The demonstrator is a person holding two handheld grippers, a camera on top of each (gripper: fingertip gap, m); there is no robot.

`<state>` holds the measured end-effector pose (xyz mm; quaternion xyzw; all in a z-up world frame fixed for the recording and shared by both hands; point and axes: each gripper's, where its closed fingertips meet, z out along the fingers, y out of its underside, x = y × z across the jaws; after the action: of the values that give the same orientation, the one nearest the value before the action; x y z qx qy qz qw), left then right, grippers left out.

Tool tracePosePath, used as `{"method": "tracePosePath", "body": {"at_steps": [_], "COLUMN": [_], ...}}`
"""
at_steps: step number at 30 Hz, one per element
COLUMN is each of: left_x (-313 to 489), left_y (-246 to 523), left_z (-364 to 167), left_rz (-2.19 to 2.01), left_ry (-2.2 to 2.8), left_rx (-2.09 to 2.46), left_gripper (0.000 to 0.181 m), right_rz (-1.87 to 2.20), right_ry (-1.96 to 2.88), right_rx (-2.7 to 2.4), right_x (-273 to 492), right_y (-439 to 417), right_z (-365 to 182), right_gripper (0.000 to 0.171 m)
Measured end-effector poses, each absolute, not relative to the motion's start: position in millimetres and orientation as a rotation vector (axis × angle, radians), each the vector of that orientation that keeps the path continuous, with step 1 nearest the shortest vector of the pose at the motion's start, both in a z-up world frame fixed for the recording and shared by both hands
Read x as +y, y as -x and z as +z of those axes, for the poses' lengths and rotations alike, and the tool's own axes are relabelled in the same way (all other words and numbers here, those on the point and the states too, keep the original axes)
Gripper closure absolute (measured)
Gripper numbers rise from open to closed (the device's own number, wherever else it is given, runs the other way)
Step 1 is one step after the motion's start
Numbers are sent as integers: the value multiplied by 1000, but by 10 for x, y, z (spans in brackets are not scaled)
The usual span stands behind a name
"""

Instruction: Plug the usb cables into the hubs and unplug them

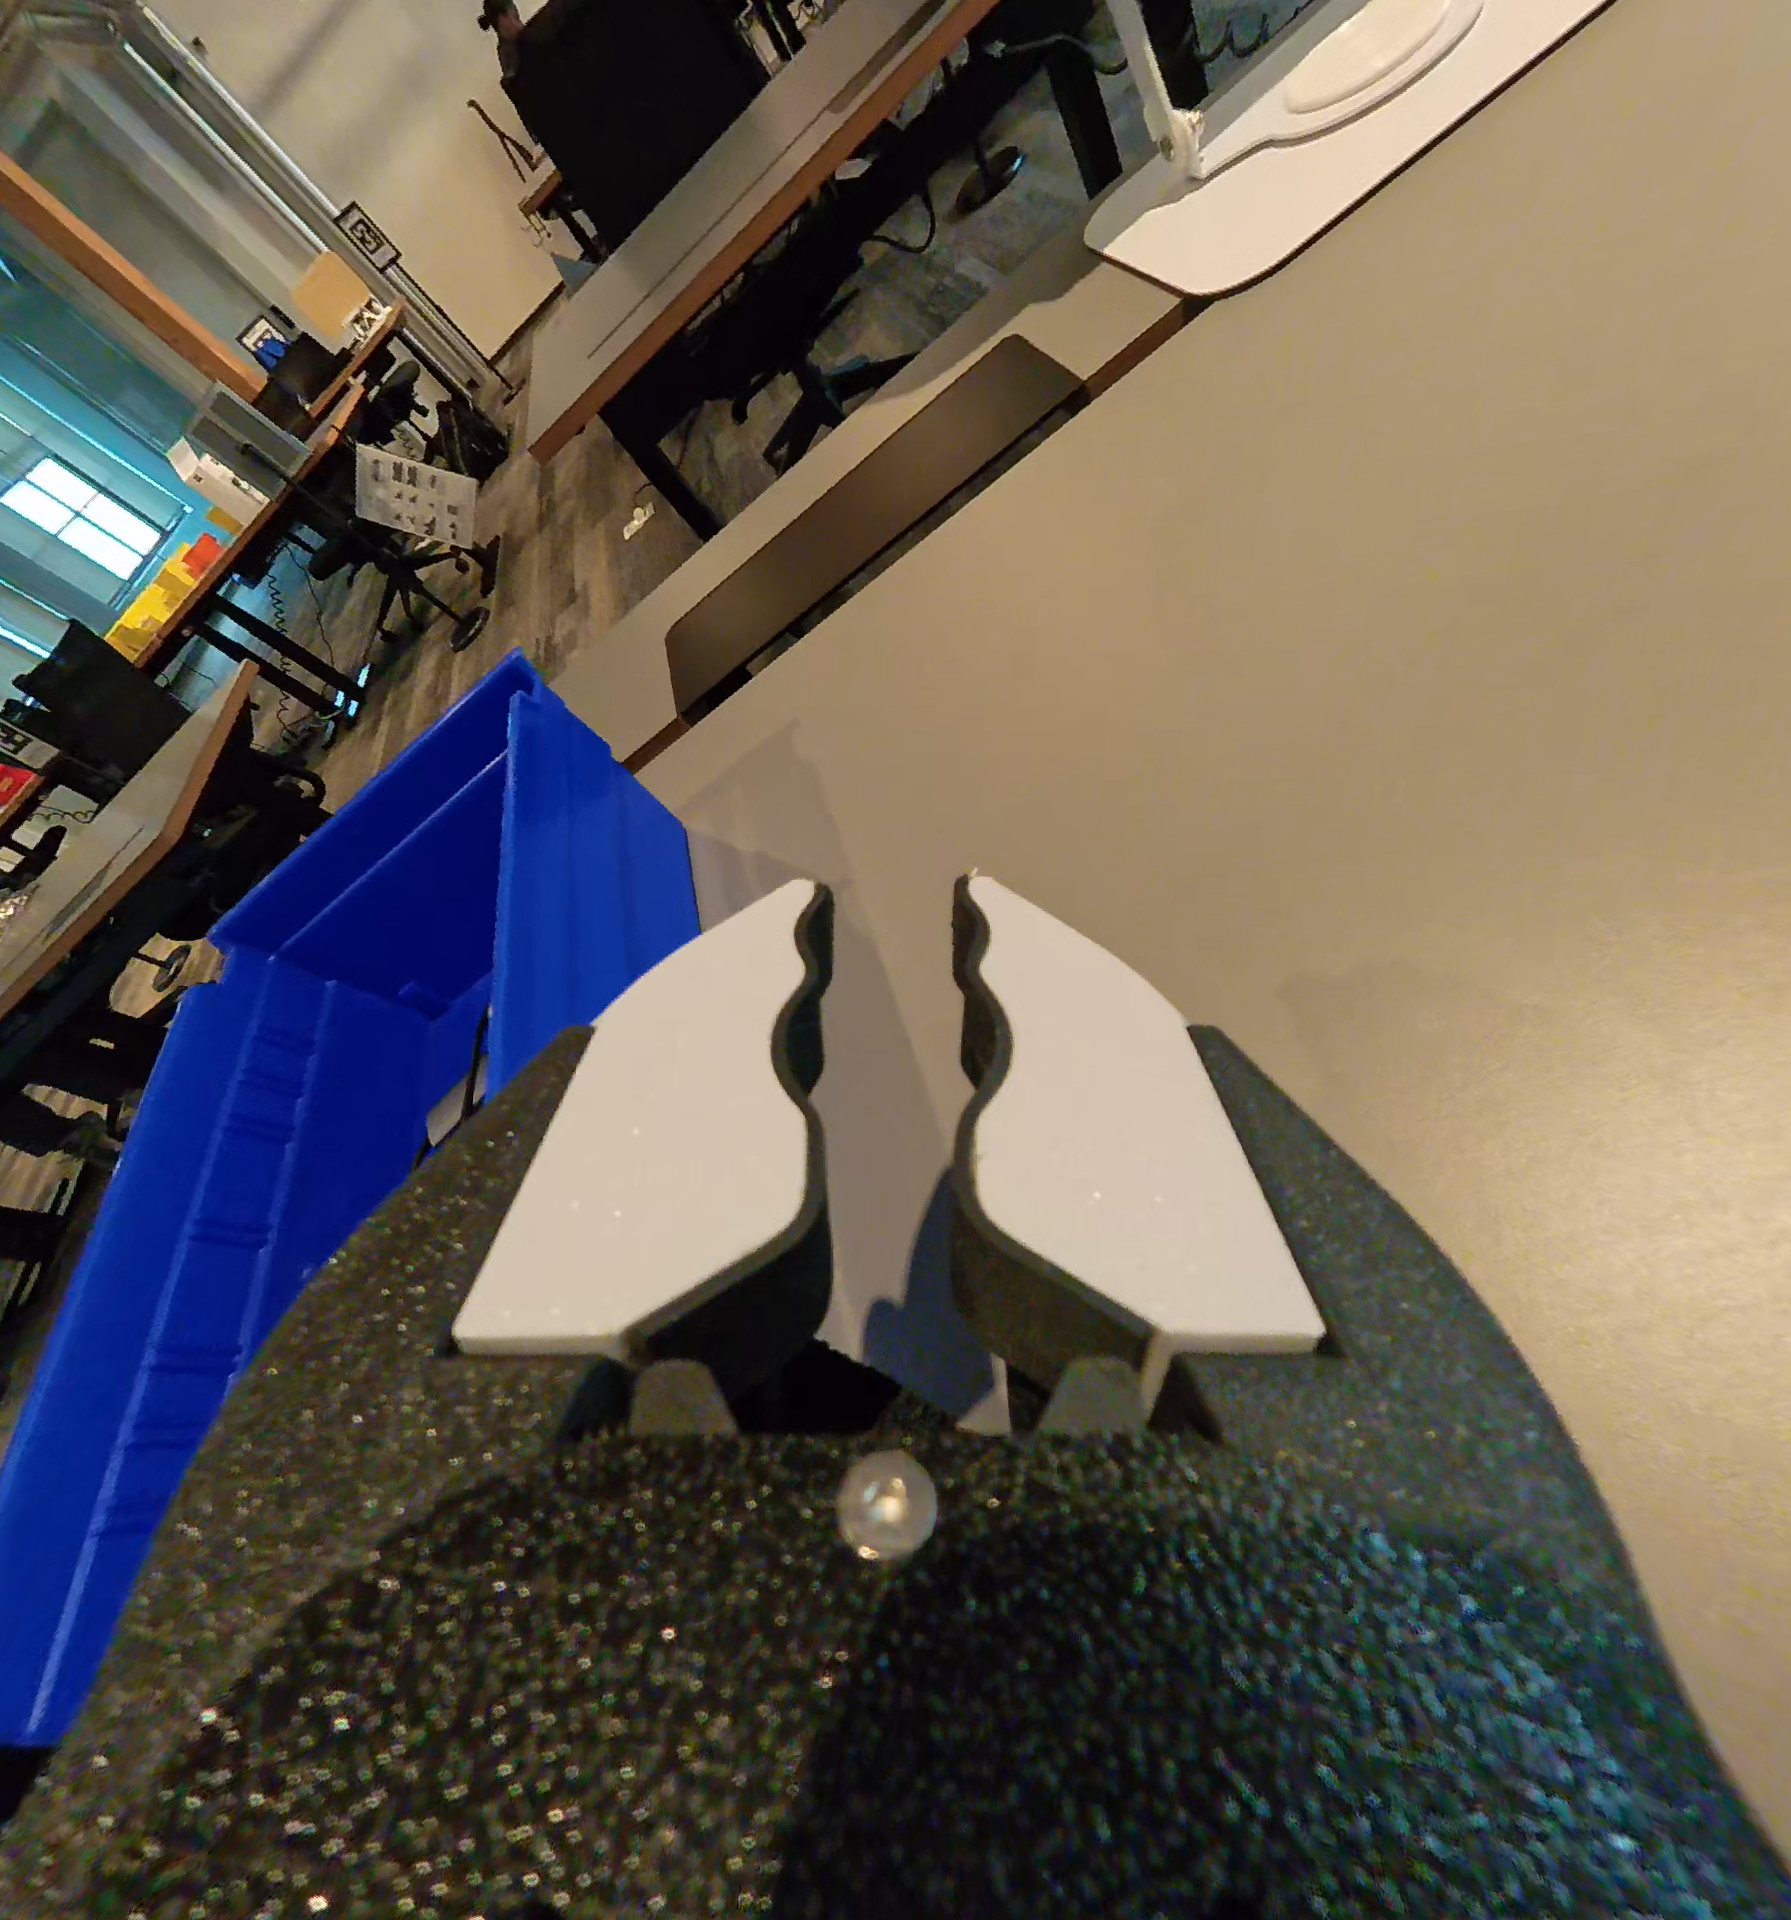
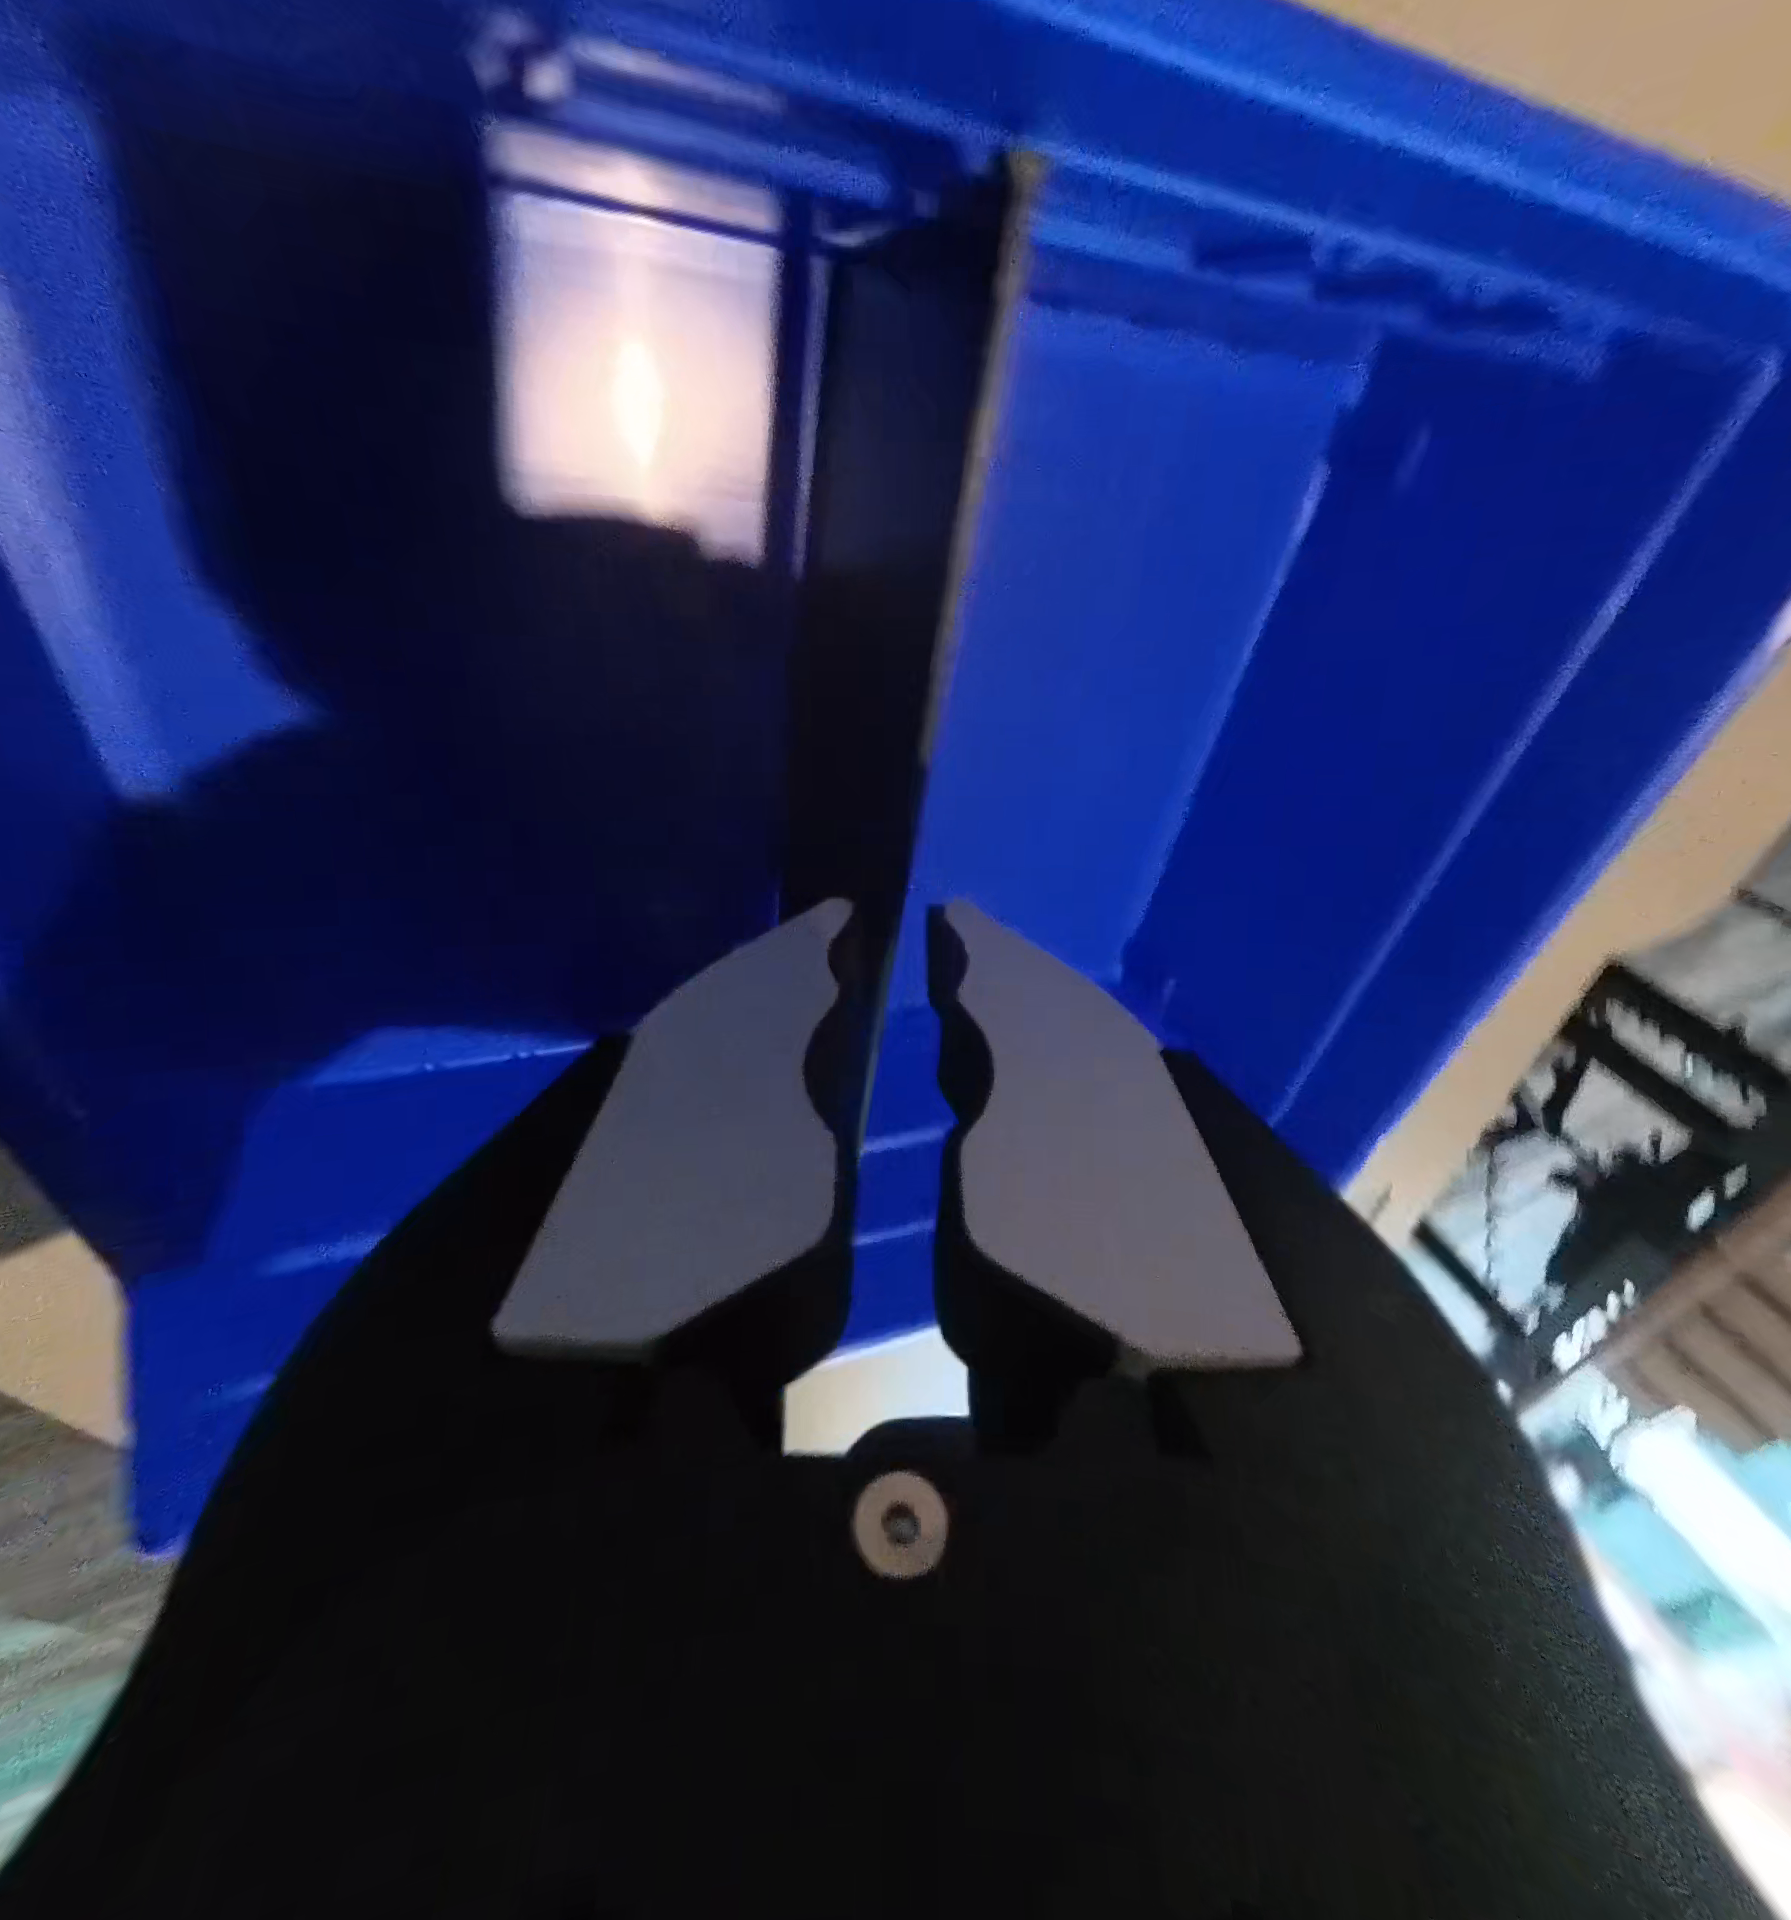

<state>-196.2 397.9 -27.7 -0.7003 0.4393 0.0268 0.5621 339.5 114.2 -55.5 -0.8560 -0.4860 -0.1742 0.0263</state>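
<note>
Hovering tongs; blue bin

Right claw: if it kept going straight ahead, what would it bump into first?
Probably the dark divider standing edge-on inside the blue bin; it runs right between the right claw tips. The picture is blurred, so depth is uncertain.

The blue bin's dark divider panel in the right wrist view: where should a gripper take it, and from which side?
Grip the divider panel on its thin free top edge, coming straight down from above the blue bin. It stands edge-on, so its two flat faces suit opposing fingers. The right gripper already straddles that edge, open.
</note>
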Motion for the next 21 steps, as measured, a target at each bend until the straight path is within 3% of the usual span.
{"method": "tracePosePath", "body": {"at_steps": [4, 7, 12, 17, 21], "left_x": [3978, 3989, 4007, 3989, 3947], "left_y": [1967, 1990, 2038, 2013, 1959], "left_z": [-276, -272, -241, -206, -255], "left_rz": [62, 65, 65, 69, 74], "left_ry": [1648, 1653, 1649, 1624, 1620], "left_rx": [1035, 1022, 983, 963, 975], "left_gripper": [160, 160, 160, 160, 159], "right_rz": [-734, -663, -414, -193, -68], "right_ry": [2653, 2463, 2065, 1871, 1832], "right_rx": [-1089, -729, -208, 79, 204], "right_x": [1155, 1091, 521, -240, -361], "right_y": [-3529, -3463, -3446, -3542, -3635], "right_z": [-285, 44, 496, 353, 114], "right_gripper": [139, 125, 123, 118, 114]}}
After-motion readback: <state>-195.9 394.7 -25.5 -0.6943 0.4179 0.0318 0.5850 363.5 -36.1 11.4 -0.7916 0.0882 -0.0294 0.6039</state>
